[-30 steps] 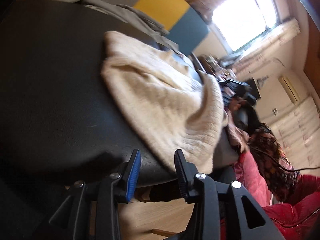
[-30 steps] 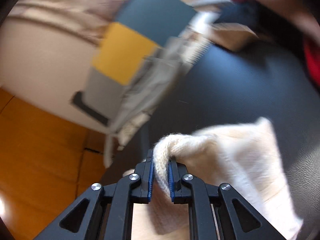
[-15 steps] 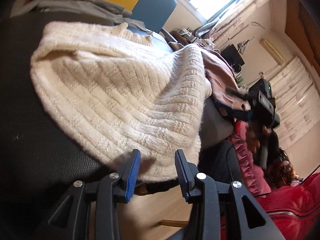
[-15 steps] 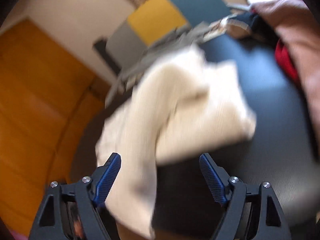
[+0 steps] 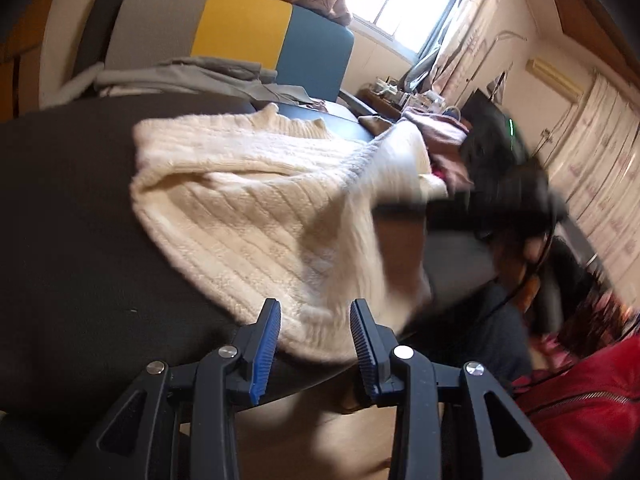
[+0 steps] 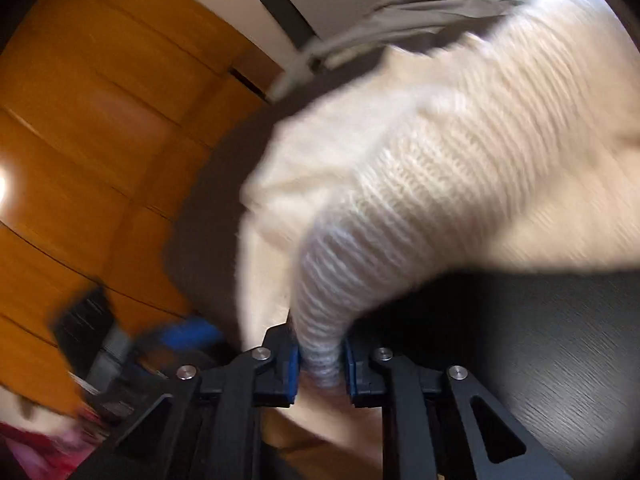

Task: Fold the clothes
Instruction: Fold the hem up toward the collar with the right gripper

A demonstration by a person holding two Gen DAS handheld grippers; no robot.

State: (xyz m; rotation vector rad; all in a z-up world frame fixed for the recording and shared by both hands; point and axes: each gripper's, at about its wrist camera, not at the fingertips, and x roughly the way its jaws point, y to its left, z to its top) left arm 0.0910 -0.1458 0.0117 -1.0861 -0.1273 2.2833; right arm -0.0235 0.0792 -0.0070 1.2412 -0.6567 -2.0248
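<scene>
R gripper (image 6: 320,360) is clamped on a bunched fold of the cream knit sweater (image 5: 256,216), lifting it; L gripper (image 5: 314,332) gapes wide at its near hem, gripping nothing. Sweater lies rumpled on the dark table (image 5: 68,216), partly doubled over, so fold looks mid-way, not squared off. Grey garment (image 5: 192,76) sits beyond it.

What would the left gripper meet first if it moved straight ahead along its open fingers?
Most likely the near hem of the cream knitted sweater, which lies on the dark table right ahead of the left gripper. Its jaws stand open, and the hem already shows between them, though depth is hard to judge.
</scene>
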